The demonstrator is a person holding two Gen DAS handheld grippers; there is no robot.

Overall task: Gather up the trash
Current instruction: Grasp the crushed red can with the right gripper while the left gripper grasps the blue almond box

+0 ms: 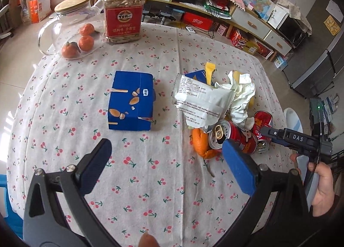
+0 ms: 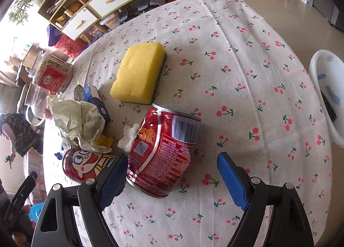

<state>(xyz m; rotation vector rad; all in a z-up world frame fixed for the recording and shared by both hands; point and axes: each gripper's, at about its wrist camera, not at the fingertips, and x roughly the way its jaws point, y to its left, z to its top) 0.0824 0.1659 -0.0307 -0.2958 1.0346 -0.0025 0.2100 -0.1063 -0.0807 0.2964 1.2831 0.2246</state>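
A trash pile lies on the cherry-print tablecloth [image 1: 150, 57]: a white wrapper [image 1: 200, 98], crumpled tissue [image 1: 243, 96], orange peel [image 1: 202, 143] and two red cans. One can [image 1: 234, 137] lies with its open top toward me. The other, dented can [image 2: 165, 150] lies on its side between my right gripper's [image 2: 172, 174] open jaws, the left pad close to it. My left gripper [image 1: 165, 154] is open and empty above bare cloth, left of the pile. The right gripper also shows in the left wrist view [image 1: 286, 136].
A blue box [image 1: 131, 100], a snack jar [image 1: 123, 10], a glass pitcher [image 1: 66, 19] and tangerines [image 1: 86, 41] stand on the table. A yellow sponge [image 2: 139, 72] lies beyond the dented can. A white bin [image 2: 326, 92] stands off the right edge.
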